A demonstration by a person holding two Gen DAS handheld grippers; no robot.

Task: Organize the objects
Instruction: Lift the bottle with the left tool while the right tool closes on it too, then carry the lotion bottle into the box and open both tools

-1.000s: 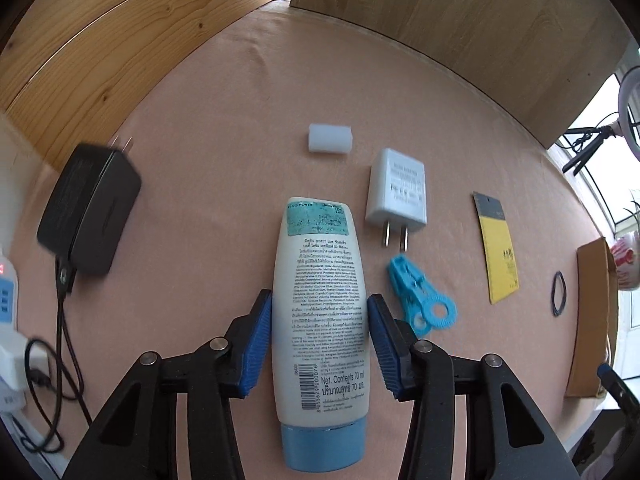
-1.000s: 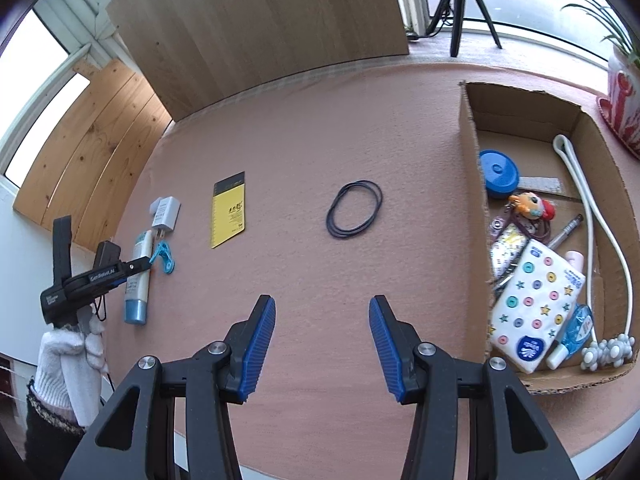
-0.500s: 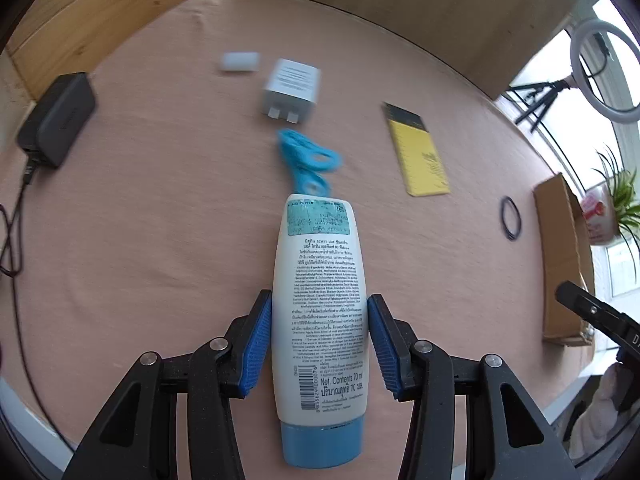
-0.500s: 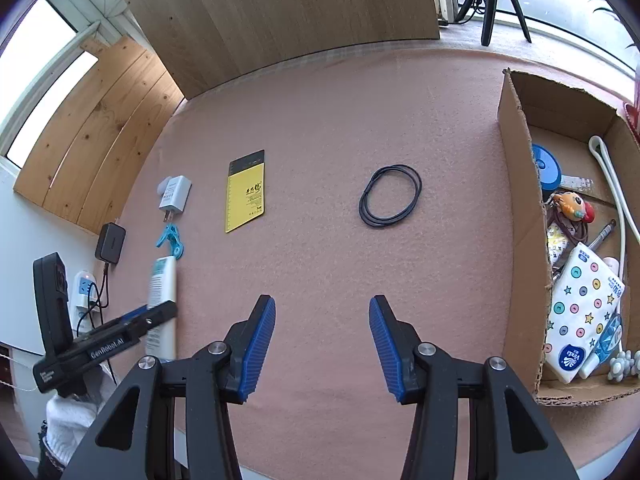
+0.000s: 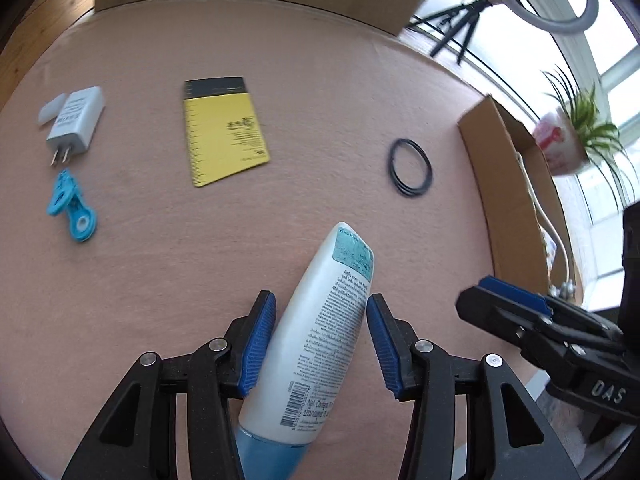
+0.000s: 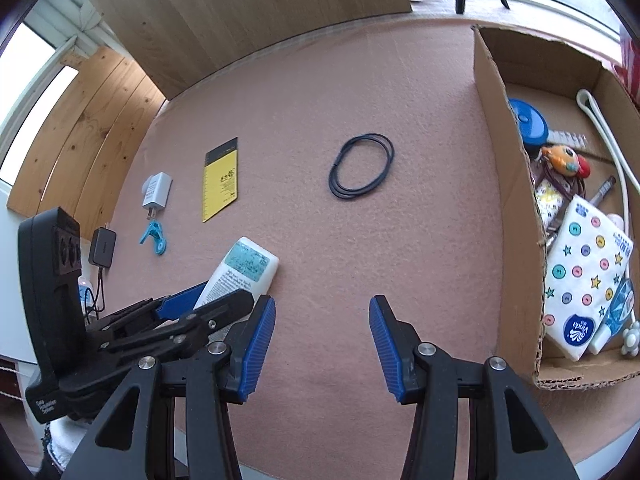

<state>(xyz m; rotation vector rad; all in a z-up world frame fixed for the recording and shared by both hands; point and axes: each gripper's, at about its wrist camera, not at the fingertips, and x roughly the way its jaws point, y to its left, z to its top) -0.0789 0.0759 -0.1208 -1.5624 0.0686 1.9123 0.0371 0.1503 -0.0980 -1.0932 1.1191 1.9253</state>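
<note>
Left gripper (image 5: pixel 320 344) holds the white plastic lotion tube with a blue cap (image 5: pixel 320 328) between its blue fingers (image 5: pixel 258 344). The tube is skewed, long axis tilting right of the finger line, cap end nearest the camera, and carried above the pink felt surface (image 5: pixel 200 260). The open cardboard box (image 6: pixel 500 184), already part-filled, lies to the right, beyond the right gripper (image 6: pixel 322 344), whose fingers stand wide and empty. Likely next: swing the tube rightward over the box wall.
</note>
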